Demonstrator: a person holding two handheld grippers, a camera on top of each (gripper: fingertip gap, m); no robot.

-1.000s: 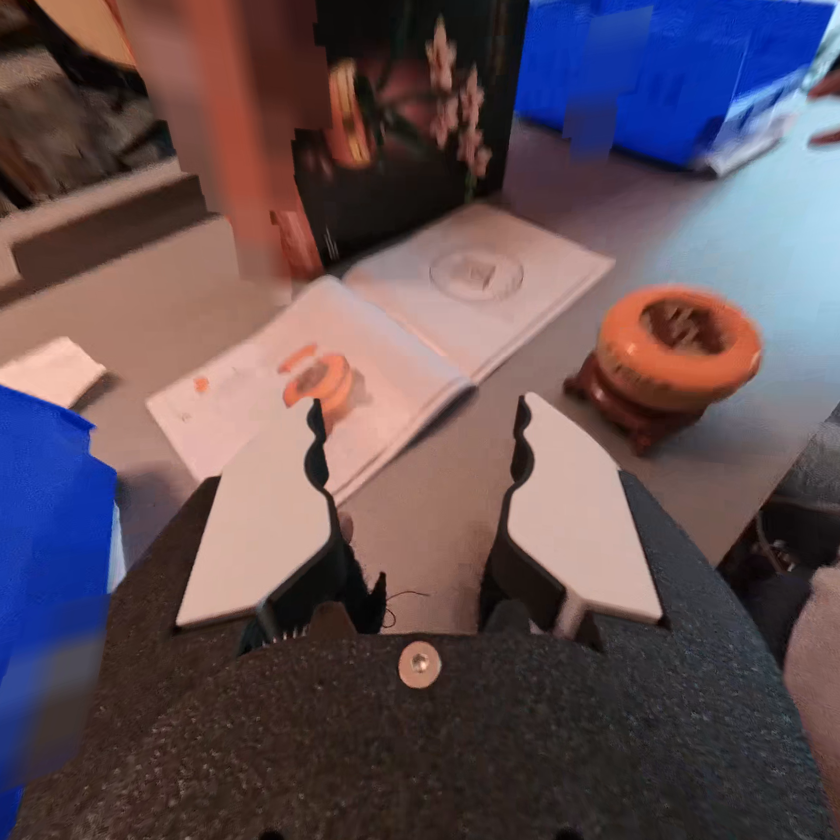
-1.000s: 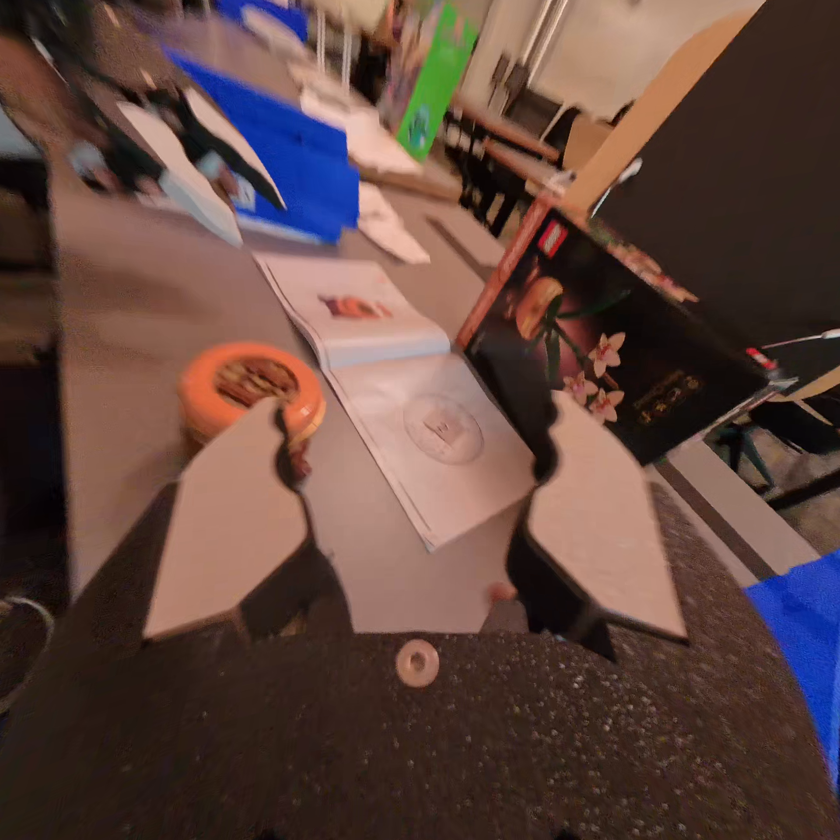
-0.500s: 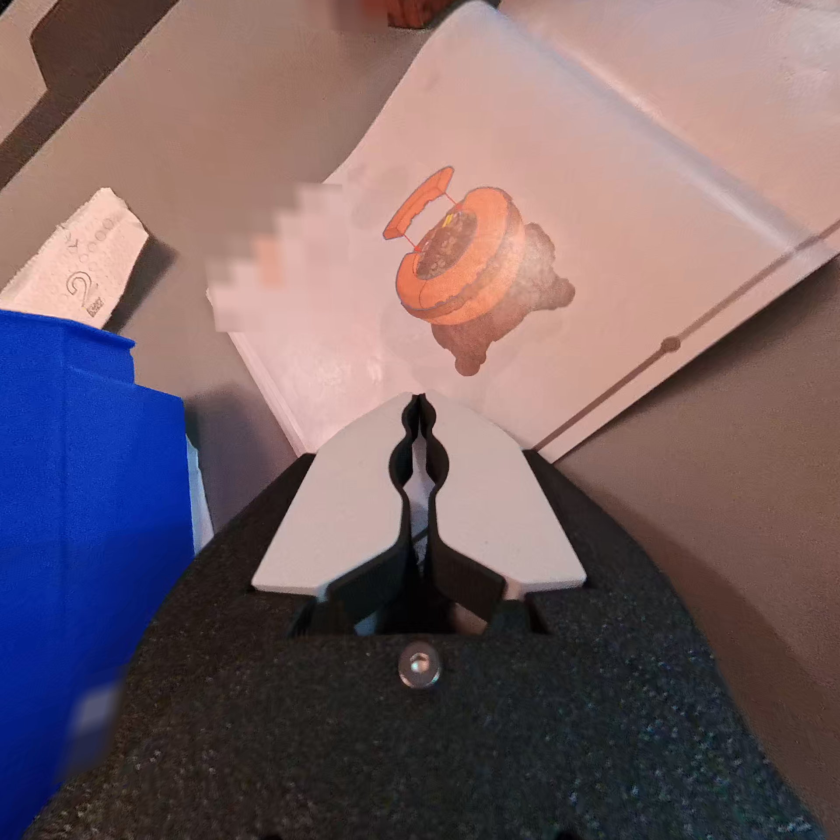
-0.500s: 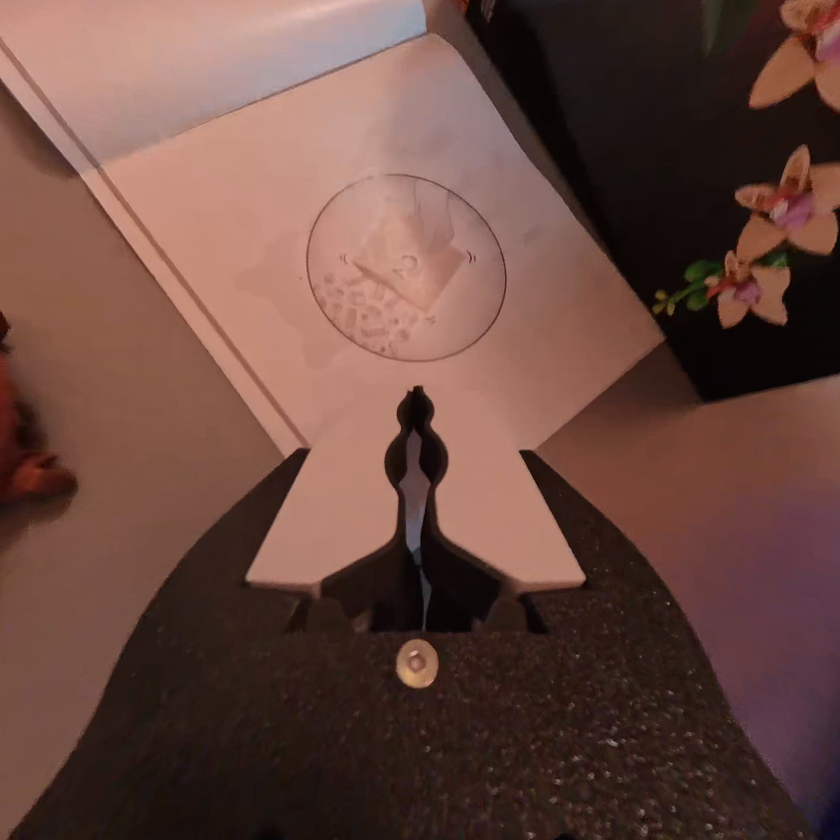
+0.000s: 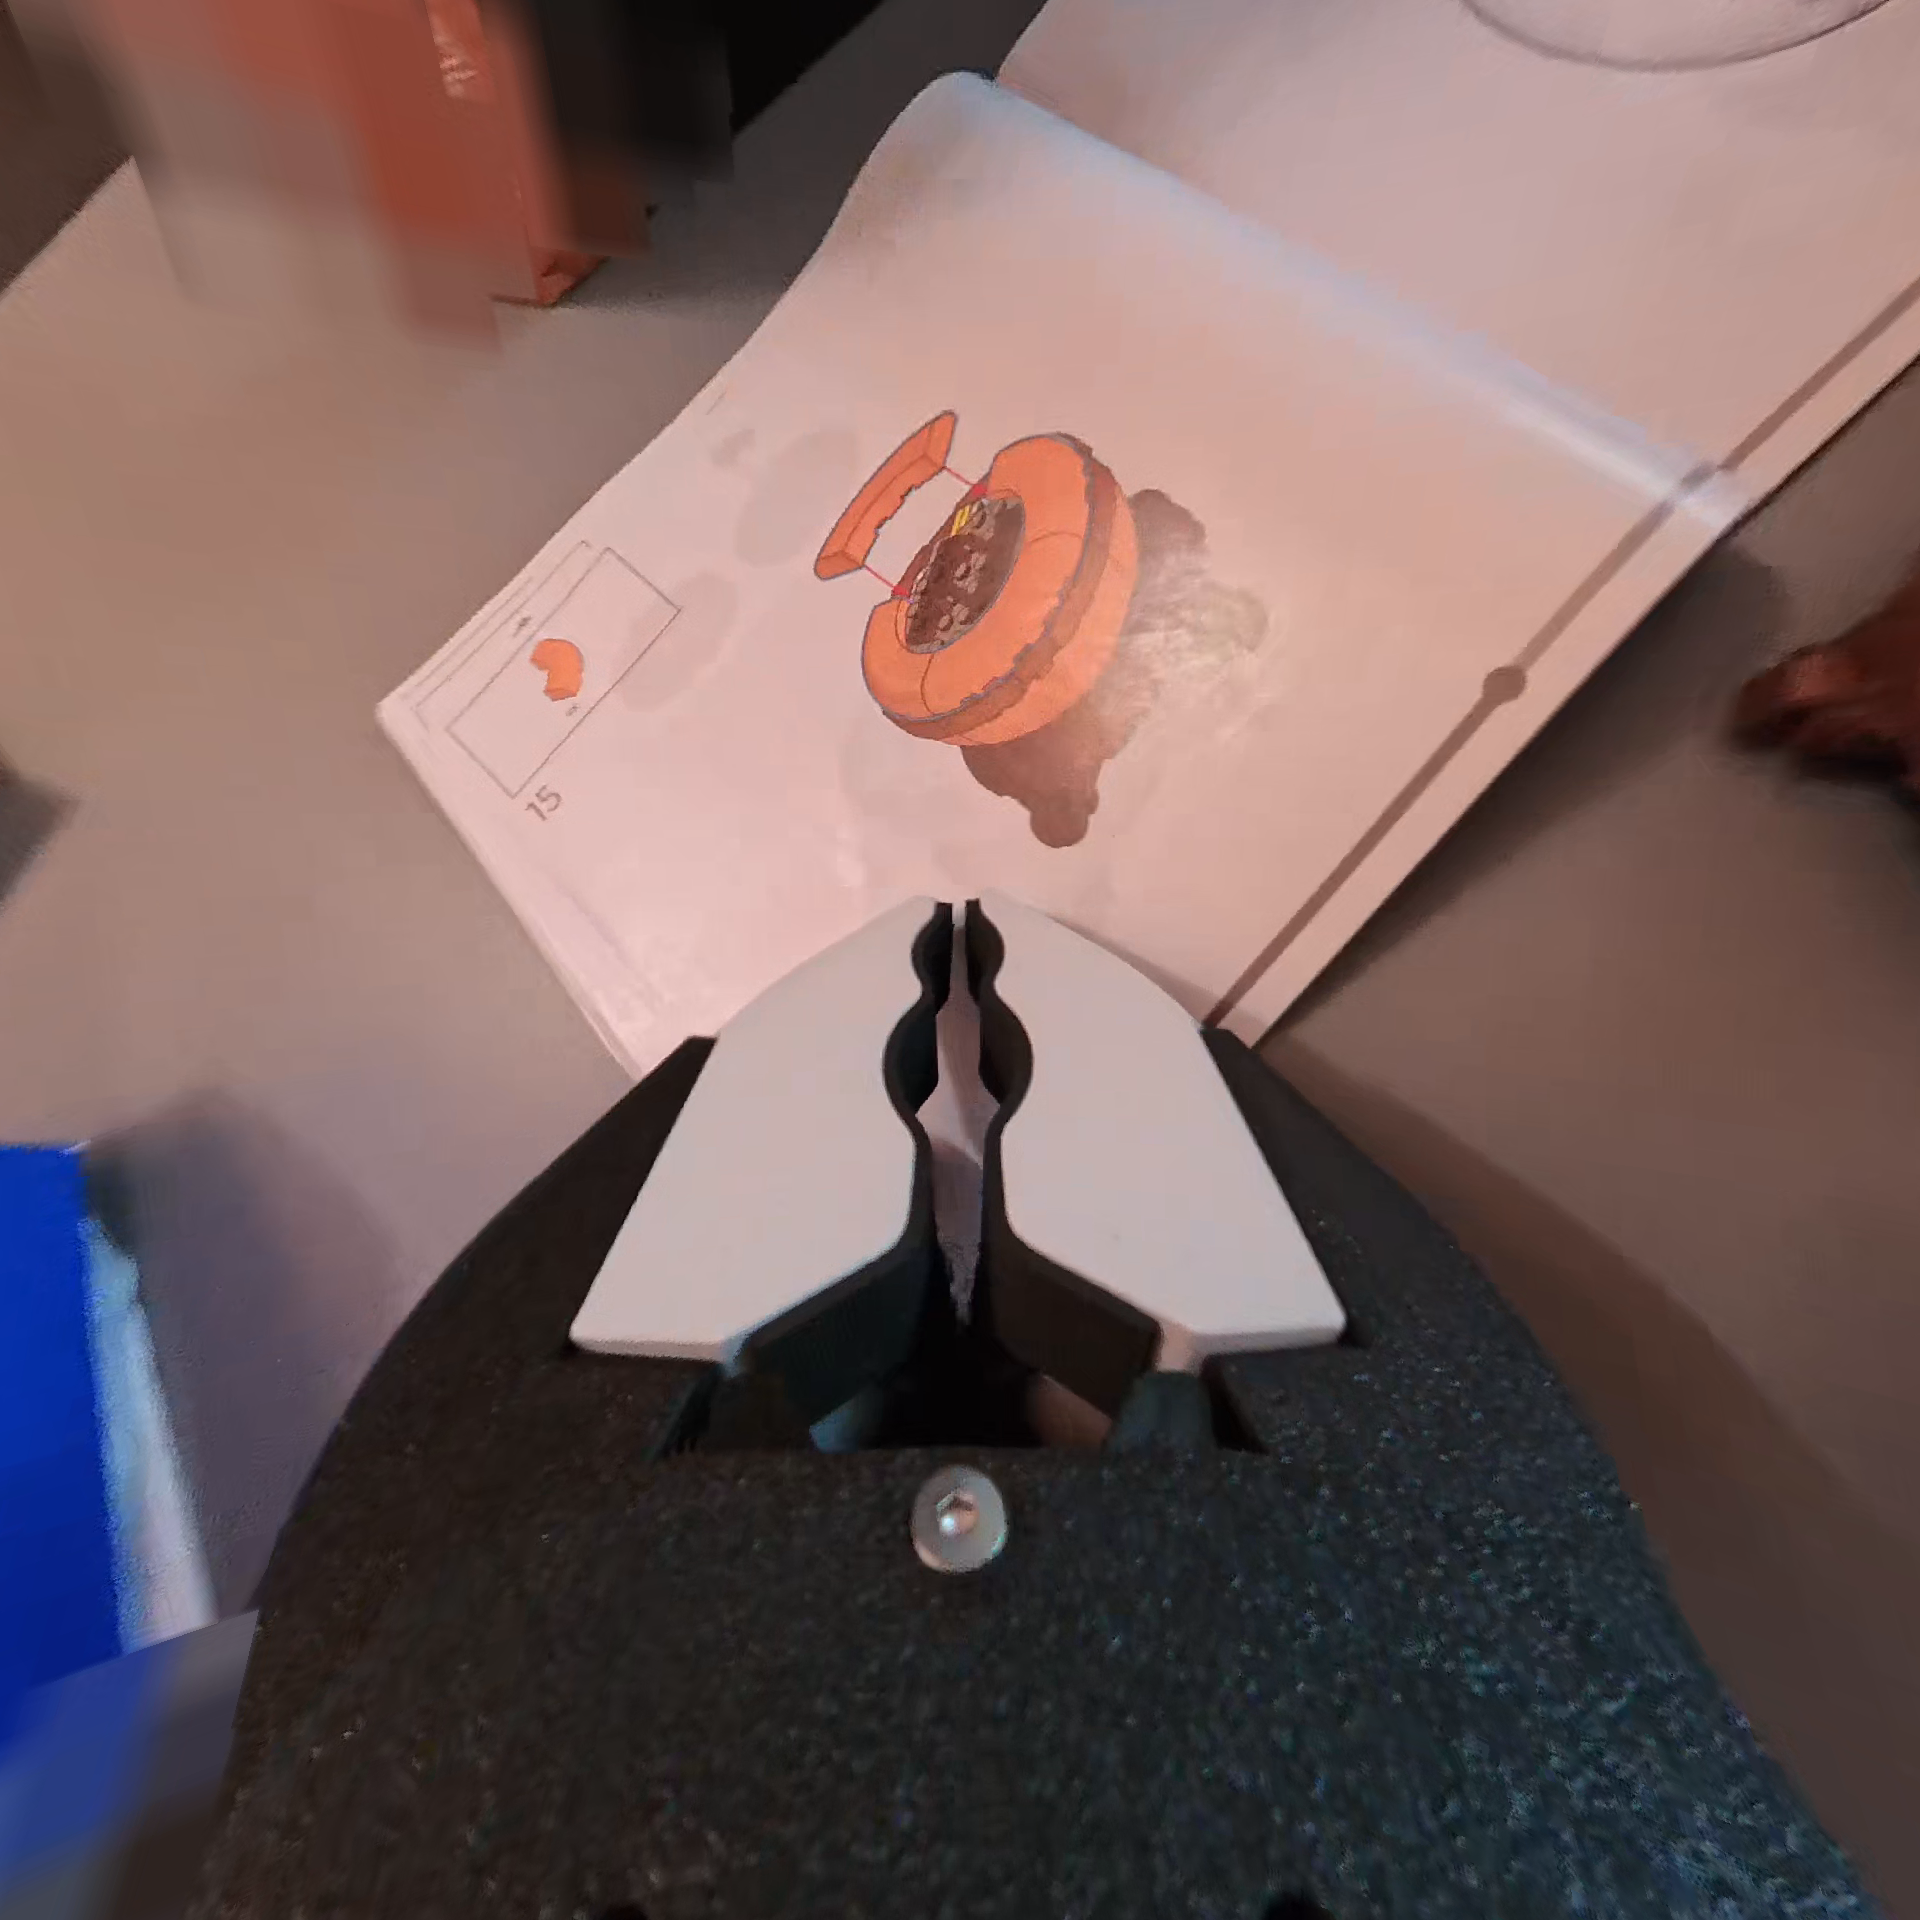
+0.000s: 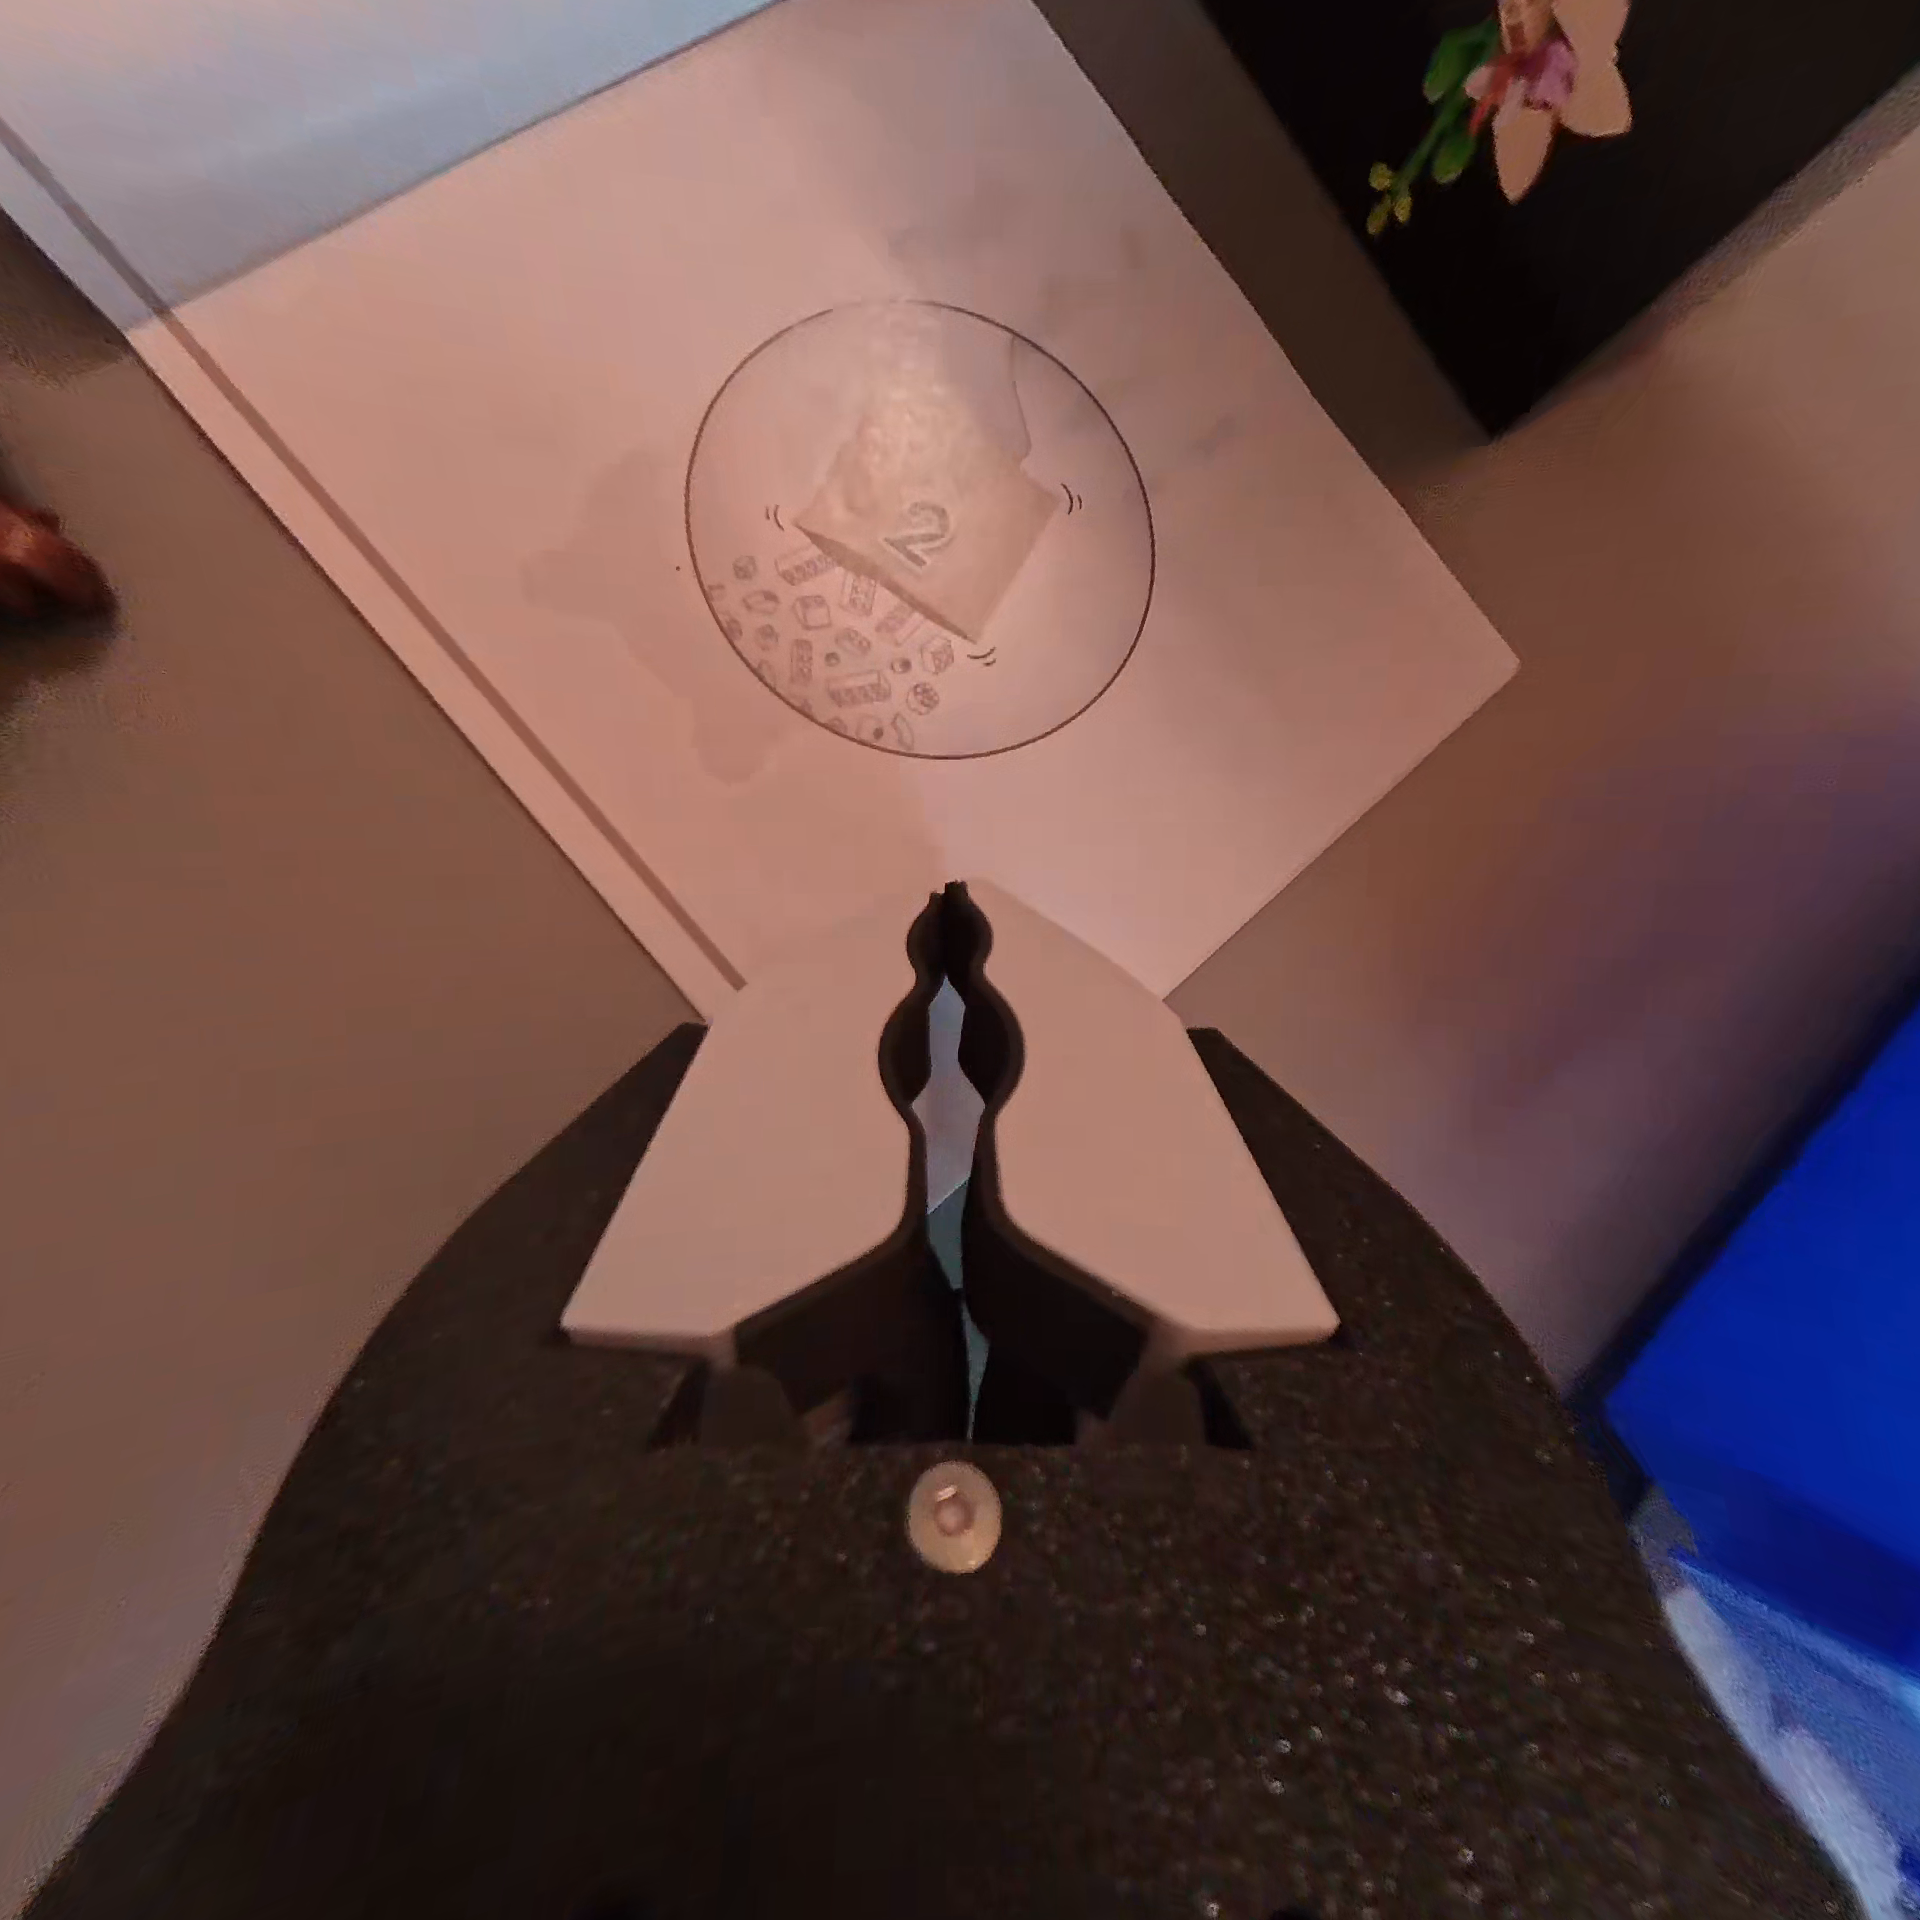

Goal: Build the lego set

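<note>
Lego instruction booklet (image 5: 1195, 436) lies open — each hand-held gripper (image 5: 958, 914) (image 6: 954, 896) pressed together above it, blue bin (image 6: 1787, 1340) beside.

**Open booklet on the grey table**

The instruction booklet (image 5: 1039, 436) lies open and flat beside the dark set box (image 6: 1662, 208). Its left page bears a drawing of an orange ring on a brown base; its right page (image 6: 831, 416) bears a circled sketch of scattered bricks.
</note>
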